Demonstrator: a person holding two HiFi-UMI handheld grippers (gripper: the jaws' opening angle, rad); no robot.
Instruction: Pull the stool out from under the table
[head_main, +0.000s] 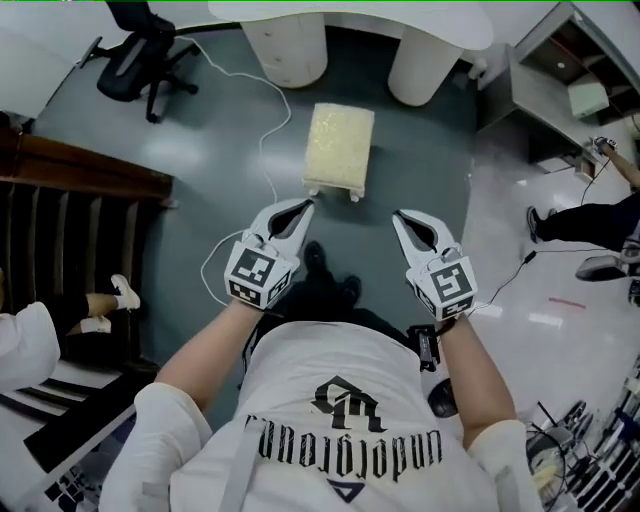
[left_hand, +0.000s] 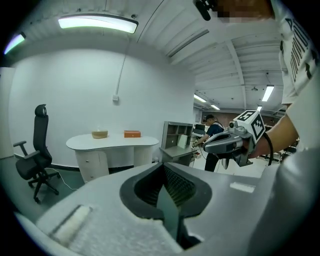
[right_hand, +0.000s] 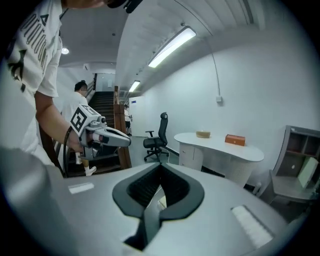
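Observation:
The stool (head_main: 339, 146), a low one with a cream padded rectangular top, stands on the grey floor in front of the white table (head_main: 350, 18), clear of its two round pedestals. My left gripper (head_main: 307, 205) is held just short of the stool's near left corner, shut and empty. My right gripper (head_main: 398, 215) hovers to the right of the stool's near end, also shut with nothing in it. In the left gripper view the jaws (left_hand: 167, 200) meet in a closed line and point at the table (left_hand: 112, 142). The right gripper view shows its jaws (right_hand: 159, 192) closed too.
A black office chair (head_main: 140, 55) stands at the back left. A white cable (head_main: 265, 150) trails across the floor left of the stool. A dark wooden railing (head_main: 80, 170) runs along the left, a grey shelf unit (head_main: 560, 80) at the right. People stand at both sides.

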